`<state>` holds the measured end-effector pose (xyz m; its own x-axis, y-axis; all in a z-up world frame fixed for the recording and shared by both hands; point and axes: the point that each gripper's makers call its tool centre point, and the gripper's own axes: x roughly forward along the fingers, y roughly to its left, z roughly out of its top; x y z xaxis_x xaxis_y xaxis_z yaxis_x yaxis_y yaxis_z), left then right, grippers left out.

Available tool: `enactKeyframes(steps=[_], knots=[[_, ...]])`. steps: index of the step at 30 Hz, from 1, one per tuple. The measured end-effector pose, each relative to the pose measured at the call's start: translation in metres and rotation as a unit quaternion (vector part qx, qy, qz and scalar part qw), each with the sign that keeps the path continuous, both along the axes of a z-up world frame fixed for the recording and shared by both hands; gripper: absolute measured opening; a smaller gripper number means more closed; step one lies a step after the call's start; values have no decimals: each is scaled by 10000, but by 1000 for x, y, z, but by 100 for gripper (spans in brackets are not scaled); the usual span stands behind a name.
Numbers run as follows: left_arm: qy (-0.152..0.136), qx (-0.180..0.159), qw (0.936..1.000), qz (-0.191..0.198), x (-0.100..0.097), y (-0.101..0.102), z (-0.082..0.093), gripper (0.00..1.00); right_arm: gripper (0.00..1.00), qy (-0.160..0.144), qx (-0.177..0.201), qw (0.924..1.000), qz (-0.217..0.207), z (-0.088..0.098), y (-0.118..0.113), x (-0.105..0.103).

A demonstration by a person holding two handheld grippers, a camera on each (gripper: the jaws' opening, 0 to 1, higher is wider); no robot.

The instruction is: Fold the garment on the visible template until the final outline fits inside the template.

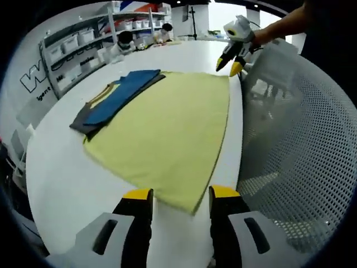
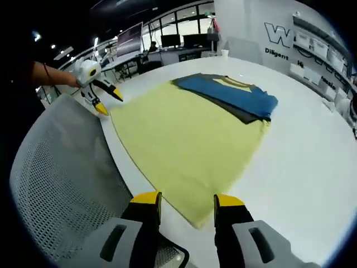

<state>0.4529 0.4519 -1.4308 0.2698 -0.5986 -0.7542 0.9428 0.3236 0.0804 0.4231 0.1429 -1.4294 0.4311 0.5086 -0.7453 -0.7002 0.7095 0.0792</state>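
Observation:
A large yellow-green cloth (image 1: 167, 128) lies spread flat on the white round table (image 1: 67, 167). At its far left edge rests a folded blue garment (image 1: 125, 92) with a yellow collar, on top of a dark grey layer. My left gripper (image 1: 181, 195) is open at the cloth's near corner, which points between its jaws. My right gripper (image 1: 227, 68), held by a hand, is open at the far corner. In the right gripper view, the cloth (image 2: 184, 139) runs up to the blue garment (image 2: 234, 95); my right gripper (image 2: 187, 200) is open over a corner, my left gripper (image 2: 110, 103) open at another.
A white mesh chair back (image 1: 295, 139) presses against the table's edge beside the cloth; it is also in the right gripper view (image 2: 61, 167). Shelves with bins (image 1: 72, 44) and people at a far desk (image 1: 125, 42) stand behind. Monitors (image 2: 178, 39) line the back.

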Motion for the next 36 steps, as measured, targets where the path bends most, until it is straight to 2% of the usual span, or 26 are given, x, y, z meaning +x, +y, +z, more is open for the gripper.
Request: enactKeyframes(steps=[4, 6, 8, 12, 17, 20, 24, 30, 36], knots=[[-29, 157, 9997, -206, -3, 2, -3, 36, 27, -88, -182, 9994, 265, -3, 0, -4], [-15, 284, 9989, -374, -6, 3, -7, 31, 28, -87, -319, 9988, 352, -5, -2, -6], [55, 318, 9987, -389, -7, 3, -9, 27, 28, -70, -396, 9984, 395, -8, -6, -5], [129, 379, 9987, -321, -7, 3, -11, 26, 27, -9, -470, 9974, 555, -11, -6, -6], [125, 444, 9983, -364, -6, 3, -11, 22, 25, 86, -787, 9935, 821, -19, -9, -4], [144, 534, 9977, -395, -9, 4, -12, 14, 23, 45, -1088, 9867, 1209, -21, -7, -6], [129, 600, 9974, -390, -9, 4, -13, 10, 20, 150, -1084, 9857, 1279, -20, -6, -5], [118, 653, 9970, -393, -9, 5, -13, 7, 17, 158, -1269, 9786, 1609, -21, -8, -9], [145, 723, 9967, -350, -7, 6, -14, 5, 12, 150, -1332, 9773, 1643, -21, -6, -10]])
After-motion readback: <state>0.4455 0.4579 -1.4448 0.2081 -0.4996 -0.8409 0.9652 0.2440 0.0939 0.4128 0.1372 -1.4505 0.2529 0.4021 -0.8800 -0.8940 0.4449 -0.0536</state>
